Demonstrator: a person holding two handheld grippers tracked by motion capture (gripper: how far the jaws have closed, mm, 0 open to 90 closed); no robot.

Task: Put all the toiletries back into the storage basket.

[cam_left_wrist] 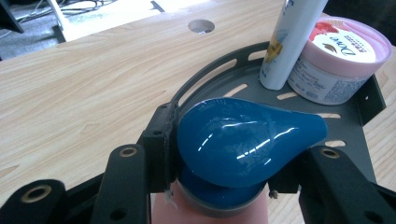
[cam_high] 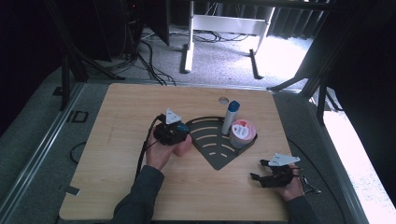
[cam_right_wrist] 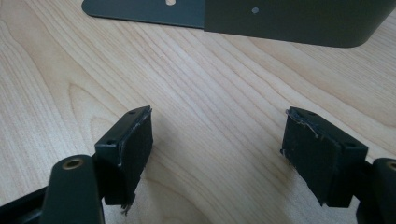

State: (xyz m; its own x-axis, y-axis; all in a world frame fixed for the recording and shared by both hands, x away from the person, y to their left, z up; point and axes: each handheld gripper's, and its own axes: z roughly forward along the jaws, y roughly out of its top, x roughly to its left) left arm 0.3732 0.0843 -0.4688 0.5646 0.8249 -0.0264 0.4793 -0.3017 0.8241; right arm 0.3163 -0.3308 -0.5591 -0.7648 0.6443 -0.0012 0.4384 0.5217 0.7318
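- A pink bottle (cam_left_wrist: 210,207) with a blue teardrop cap (cam_left_wrist: 243,140) stands upright between the jaws of the left gripper (cam_high: 173,130); the cap's narrow tip points toward the right-hand jaw and the black corner rack (cam_left_wrist: 355,116).
- The bottle's body is mostly cut off below the cap, and whether it rests on the table (cam_high: 116,140) is unclear.
- The jaws clamp the cap's base from both sides.
- The right gripper (cam_right_wrist: 217,140) stands open over bare wood, well apart from the bottle.

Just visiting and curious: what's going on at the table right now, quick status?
Left gripper clamped on pink bottle with blue cap, at the black corner rack's edge. Right gripper open, empty, over bare wood. White tube and Dove jar already racked.
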